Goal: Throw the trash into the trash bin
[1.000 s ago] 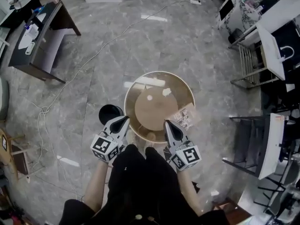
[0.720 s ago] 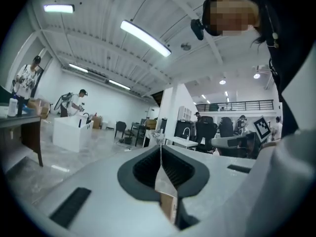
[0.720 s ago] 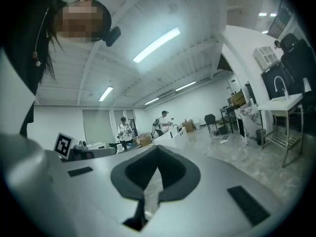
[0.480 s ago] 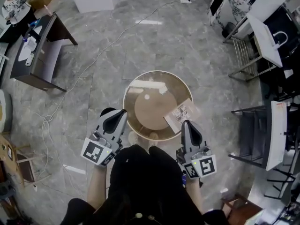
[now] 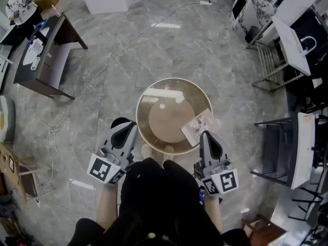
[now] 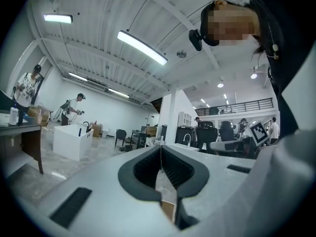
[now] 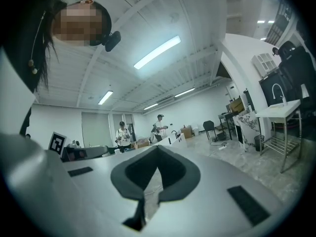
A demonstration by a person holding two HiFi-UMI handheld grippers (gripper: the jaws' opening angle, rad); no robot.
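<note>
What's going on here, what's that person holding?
A person in black stands over a round table, holding a two-jaw gripper in each hand. The left gripper and right gripper are both shut and empty. A clear wrapper lies at the table's right edge, just ahead of the right gripper. A black trash bin sits on the floor beside the left gripper. Nothing is picked up yet.

We see a bright, evenly lit room: long ceiling lamps (image 6: 142,47) shine white overhead and lay pale glare streaks on the polished floor (image 5: 166,25). Shadows are soft. Both gripper views bend hard toward dark round edges, and their close foreground looks soft.
</note>
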